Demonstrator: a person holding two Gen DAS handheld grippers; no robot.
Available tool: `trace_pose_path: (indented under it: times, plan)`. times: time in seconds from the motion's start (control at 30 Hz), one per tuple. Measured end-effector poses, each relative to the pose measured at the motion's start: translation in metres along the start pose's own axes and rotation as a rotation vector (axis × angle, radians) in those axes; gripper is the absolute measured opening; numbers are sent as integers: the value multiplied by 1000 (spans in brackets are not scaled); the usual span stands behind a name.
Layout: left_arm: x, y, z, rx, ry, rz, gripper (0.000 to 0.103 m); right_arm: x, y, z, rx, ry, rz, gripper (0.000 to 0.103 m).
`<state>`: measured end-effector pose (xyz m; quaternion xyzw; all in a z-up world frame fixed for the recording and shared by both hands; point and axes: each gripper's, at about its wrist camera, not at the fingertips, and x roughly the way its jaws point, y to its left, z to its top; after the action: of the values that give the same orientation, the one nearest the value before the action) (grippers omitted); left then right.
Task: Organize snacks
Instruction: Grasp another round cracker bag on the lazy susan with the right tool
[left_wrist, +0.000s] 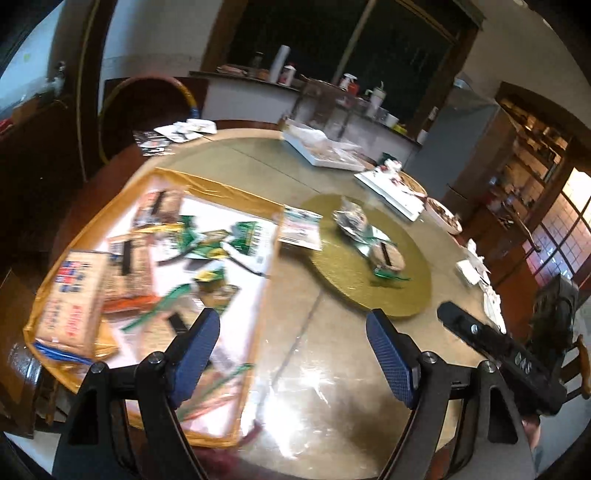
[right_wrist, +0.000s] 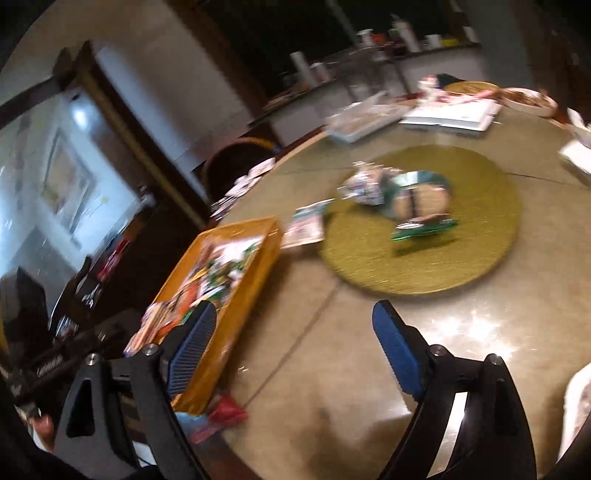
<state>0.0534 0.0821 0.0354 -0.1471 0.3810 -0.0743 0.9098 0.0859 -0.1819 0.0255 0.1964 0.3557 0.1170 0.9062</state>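
Observation:
An orange-rimmed clear box (left_wrist: 218, 192) on the round table holds several snack packets, green and tan. It also shows in the right wrist view (right_wrist: 236, 266). On the gold turntable (left_wrist: 406, 295) lie a silvery packet (left_wrist: 351, 219) and a green-edged tan packet (left_wrist: 388, 258); both also show in the right wrist view (right_wrist: 364, 186) (right_wrist: 424, 206). A red-and-white packet (left_wrist: 301, 229) lies between box and turntable. My left gripper (left_wrist: 293, 354) is open and empty over the box's near corner. My right gripper (right_wrist: 295, 350) is open and empty beside the box. The right gripper's finger (left_wrist: 480, 332) shows at right.
White trays (left_wrist: 325, 151) and a bowl (left_wrist: 445, 218) stand at the table's far side. Loose packets (left_wrist: 173, 133) lie at the far left edge. A red wrapper (right_wrist: 225, 411) lies by the box's near corner. A kitchen counter (left_wrist: 258, 83) is behind.

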Motion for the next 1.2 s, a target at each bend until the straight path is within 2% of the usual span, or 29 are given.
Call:
trace_pose_path:
  times: [0.2,0.4,0.53,0.63,0.73,0.93,0.97,1.03,1.2]
  plan:
    - [10,-22,-4,32,14,-3,82,5,-37,42,49,19,-138,87]
    - [10,-14,-4,24,16,-1,82,70,-61,75,23,105,-230,87]
    - [7,-5,-1,14,13,3,82,113,-89,93,63,133,-312,87]
    - [7,0,0,16,13,7,82,132,-97,107,47,145,-373,87]
    - [8,4,1,15,13,3,82,151,-99,109,46,196,-365,87]
    - [12,4,1,24,26,2,82,174,-83,98,-56,227,-501,87]
    - [13,3,1,28,28,3,82,174,-81,96,-69,228,-518,86]
    - [14,-1,0,38,30,4,82,169,-81,92,-68,216,-550,78]
    - [20,-12,0,66,46,10,82,143,-83,77,-37,227,-492,76]
